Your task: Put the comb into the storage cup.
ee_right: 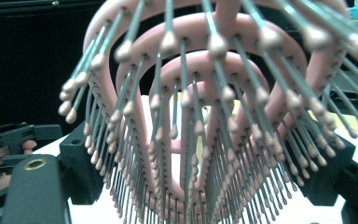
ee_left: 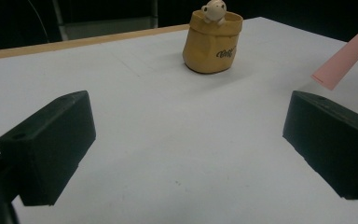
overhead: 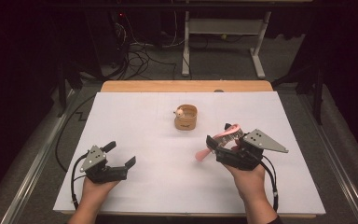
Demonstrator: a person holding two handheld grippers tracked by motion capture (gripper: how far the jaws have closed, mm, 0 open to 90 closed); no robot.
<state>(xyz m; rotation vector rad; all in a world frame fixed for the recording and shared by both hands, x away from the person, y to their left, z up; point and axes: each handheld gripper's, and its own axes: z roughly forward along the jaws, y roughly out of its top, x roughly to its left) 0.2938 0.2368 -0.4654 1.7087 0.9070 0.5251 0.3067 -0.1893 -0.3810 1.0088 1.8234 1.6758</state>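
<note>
1. High view: the right gripper (overhead: 220,138) is clamped on the head of a pink brush (overhead: 225,135), whose handle sticks out to the left and slightly toward the person. The brush hangs above the white sheet (overhead: 135,116), near the cup (overhead: 186,117) and to its right, on the person's side of it. The left gripper (overhead: 120,154) stands wide with nothing between its jaws, well apart from the cup, to its left and nearer the person. A small pale figure (overhead: 180,112) peeks over the cup's rim.

2. Left gripper view: both black jaws stand far apart over bare sheet. The cup (ee_left: 212,43) sits ahead between them, upright, with the figure (ee_left: 213,10) at its back rim. The pink handle tip (ee_left: 347,56) slants in to the right of the cup, clear of the table.

3. Right gripper view: the brush (ee_right: 214,112) sits between the jaws, its pink ribs and ball-tipped bristles (ee_right: 182,154) pointing at the camera. The pads appear to bear on the vented head rather than the solid handle.

4. Risks, as a judgement: a grip on springy ribs may let the brush twist or slip if the hand tilts. The long handle could sweep into the cup and tip it if the right hand swings toward it. If the left gripper goes for the handle, a misjudged closure could pull the brush askew.
</note>
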